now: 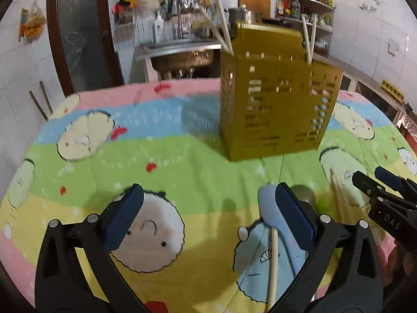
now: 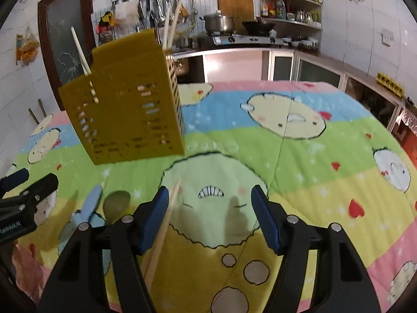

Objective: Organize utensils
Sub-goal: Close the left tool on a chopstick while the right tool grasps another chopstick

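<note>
Both grippers hang spread and empty: the left gripper [image 1: 206, 208] over the counter [image 1: 182, 151], the right gripper [image 2: 208, 208] too. At twelve o'clock the yellow holder [image 1: 276, 104] stands upright with several chopsticks [image 1: 221, 20] in it already. Left lying at about five o'clock of it: a blue spatula [image 1: 268, 208], a metal spoon [image 1: 303, 193] and loose chopsticks [image 2: 164, 232] (just beside the right gripper's left finger, not clamped). Roughly halfway, I judge.

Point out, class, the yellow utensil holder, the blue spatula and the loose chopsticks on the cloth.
Yellow utensil holder [image 1: 276, 104]: left wrist view, middle of its slotted front wall.
Blue spatula [image 1: 268, 208]: left wrist view, its blue blade.
Loose chopsticks [image 2: 170, 208]: right wrist view, upper shaft beside the gripper's finger.
</note>
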Action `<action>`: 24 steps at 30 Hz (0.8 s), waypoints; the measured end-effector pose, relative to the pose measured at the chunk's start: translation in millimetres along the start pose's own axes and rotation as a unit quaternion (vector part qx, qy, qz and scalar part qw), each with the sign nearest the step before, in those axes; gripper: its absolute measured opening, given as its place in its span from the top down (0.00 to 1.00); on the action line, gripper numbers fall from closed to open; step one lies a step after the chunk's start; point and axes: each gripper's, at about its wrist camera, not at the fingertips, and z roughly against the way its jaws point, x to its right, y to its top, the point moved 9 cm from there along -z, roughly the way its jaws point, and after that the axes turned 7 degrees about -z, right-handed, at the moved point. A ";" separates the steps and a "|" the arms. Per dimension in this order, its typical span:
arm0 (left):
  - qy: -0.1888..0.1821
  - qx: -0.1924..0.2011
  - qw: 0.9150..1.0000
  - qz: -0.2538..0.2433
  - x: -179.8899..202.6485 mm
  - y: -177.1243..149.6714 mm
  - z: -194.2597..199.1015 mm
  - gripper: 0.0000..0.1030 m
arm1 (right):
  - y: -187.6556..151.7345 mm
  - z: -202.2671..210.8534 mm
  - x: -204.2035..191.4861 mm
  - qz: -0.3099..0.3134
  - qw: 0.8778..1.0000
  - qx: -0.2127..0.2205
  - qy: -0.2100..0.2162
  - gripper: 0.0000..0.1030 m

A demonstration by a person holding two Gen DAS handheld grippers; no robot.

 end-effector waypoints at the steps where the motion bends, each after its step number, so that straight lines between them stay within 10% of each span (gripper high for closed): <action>1: -0.003 -0.004 1.000 0.004 0.1 -3.1 -2.4 0.05 | -2.2 -1.4 -0.8 0.001 1.000 -0.003 0.000 0.37; 24: -0.012 -0.081 0.997 -0.014 11.1 -47.0 -28.5 0.05 | -31.3 -9.5 -12.3 0.031 0.998 -0.050 -0.034 0.43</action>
